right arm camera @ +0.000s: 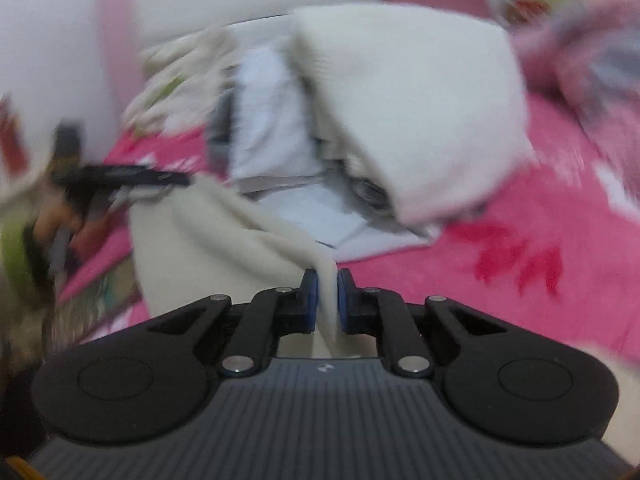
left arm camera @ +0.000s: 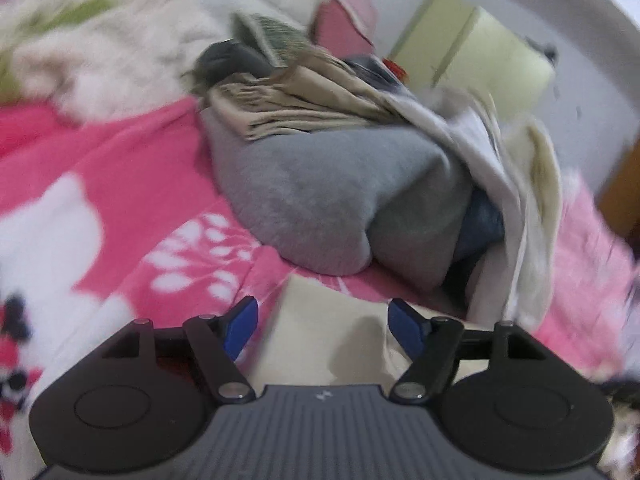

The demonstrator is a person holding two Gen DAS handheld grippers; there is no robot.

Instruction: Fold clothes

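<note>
Right hand-held gripper (right arm camera: 327,298): blue pads closed tight on a pinched fold of a cream garment (right arm camera: 224,240). From the pinch the cloth runs away up and to the left in the right wrist view, long axis on that diagonal, the far part spreading wide over the pink bedspread (right arm camera: 540,216); heavy motion blur, so the far edge is unclear. Left hand-held gripper (left arm camera: 323,328): jaws wide apart, nothing between the blue pads (left arm camera: 240,326); it hovers above a flat stretch of the same cream garment (left arm camera: 340,344), which lies under it on the pink floral bedspread (left arm camera: 132,184). Ahead of the left gripper, a heap of clothes: grey sweater (left arm camera: 320,200) lowest, folded tan garment (left arm camera: 296,104) on top, a whitish cloth (left arm camera: 496,168) draped down the heap's right side. In the right wrist view, a white pillow (right arm camera: 408,120) sits beyond, tilted, beside pale folded cloth (right arm camera: 276,128).
</note>
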